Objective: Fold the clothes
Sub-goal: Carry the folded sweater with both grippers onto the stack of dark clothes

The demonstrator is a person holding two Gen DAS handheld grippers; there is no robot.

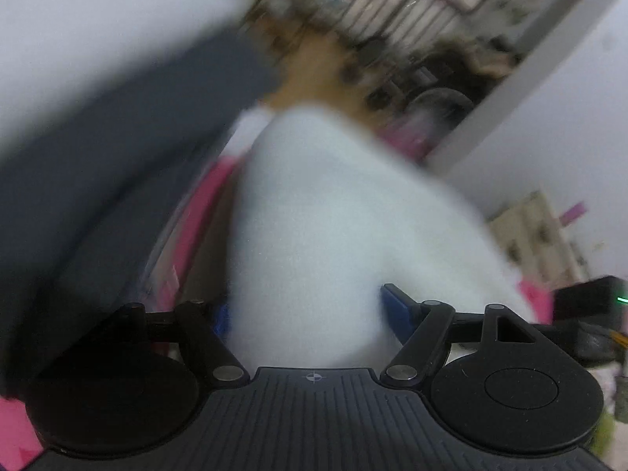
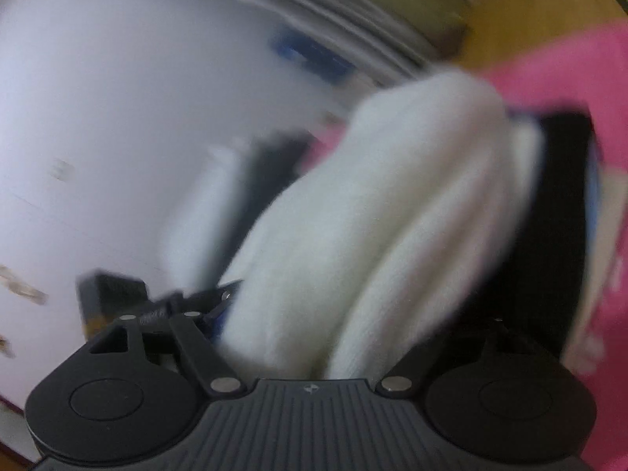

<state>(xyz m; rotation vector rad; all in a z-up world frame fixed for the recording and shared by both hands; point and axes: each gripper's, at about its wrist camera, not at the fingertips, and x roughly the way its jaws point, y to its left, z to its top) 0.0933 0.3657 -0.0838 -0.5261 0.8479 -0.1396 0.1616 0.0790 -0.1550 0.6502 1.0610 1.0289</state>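
1. Left gripper (image 1: pixel 310 314): jaws spread wide w/ white cloth (image 1: pixel 333 216) bunched between; real grip or not, can't tell.
2. Right gripper (image 2: pixel 310 314): same cloth (image 2: pixel 373 216) fills the gap; fingers mostly hidden, grip can't be told.
3. Cloth held up off any surface, strung between both grippers.
4. Handling, est.: soft, fluffy, light, limp; sags. Take at edge or corner, not the bulk.
5. Views blurred; pink surface (image 2: pixel 569 86) behind.

White garment (image 1: pixel 333 216) fills space ahead of both tongs; dark mass (image 1: pixel 98 196) left, perhaps fabric.
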